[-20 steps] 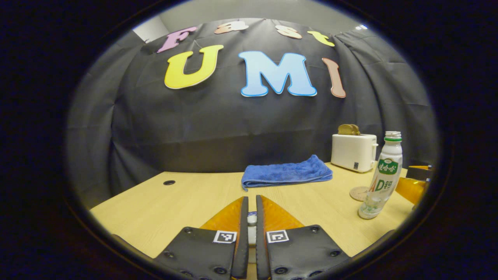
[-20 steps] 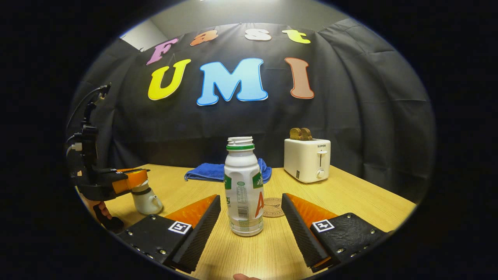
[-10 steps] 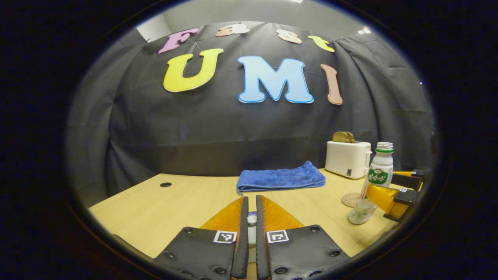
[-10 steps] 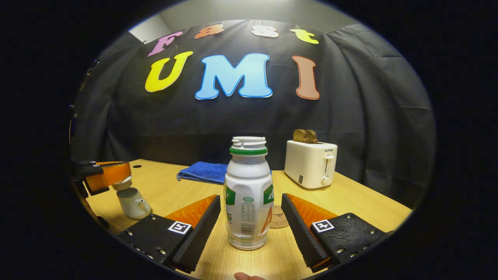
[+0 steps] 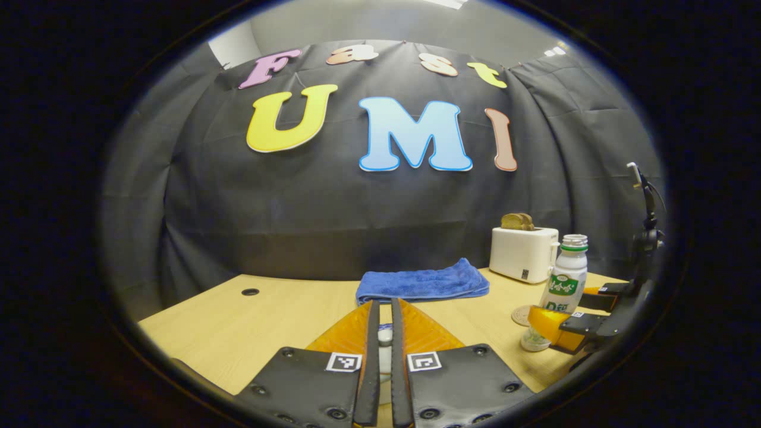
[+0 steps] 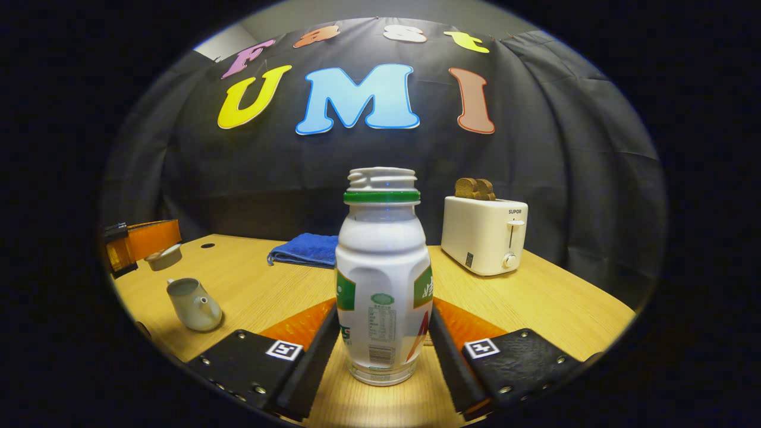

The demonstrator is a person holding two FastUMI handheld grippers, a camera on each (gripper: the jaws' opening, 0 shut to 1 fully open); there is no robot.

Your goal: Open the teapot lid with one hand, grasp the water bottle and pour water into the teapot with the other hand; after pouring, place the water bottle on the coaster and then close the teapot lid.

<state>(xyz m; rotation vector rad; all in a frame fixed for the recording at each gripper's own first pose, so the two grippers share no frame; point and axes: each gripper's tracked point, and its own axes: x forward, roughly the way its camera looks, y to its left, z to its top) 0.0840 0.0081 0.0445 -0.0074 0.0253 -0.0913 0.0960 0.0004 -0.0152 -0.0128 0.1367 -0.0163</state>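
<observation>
The white water bottle (image 6: 383, 279), uncapped with a green neck ring, stands upright on the table between my right gripper's (image 6: 383, 312) fingers, which press on both its sides. In the left gripper view the bottle (image 5: 565, 279) stands at the right with the right gripper (image 5: 565, 309) around its lower half. The pale teapot (image 6: 190, 303) sits open on the table at the left. Above it, my left gripper (image 6: 142, 244) holds the lid (image 6: 162, 257) in the air. The left gripper (image 5: 384, 304) is shut on the lid's knob (image 5: 385, 337). The round coaster (image 5: 522, 315) lies behind the bottle.
A white toaster (image 6: 484, 241) with bread in it stands at the back right of the wooden table (image 6: 535, 297). A folded blue towel (image 6: 303, 249) lies at the back centre. A small dark hole (image 5: 250, 292) sits in the tabletop at the far left.
My right gripper moved in and shut on the bottle. My left gripper rose with the lid, lifting it clear of the teapot.
</observation>
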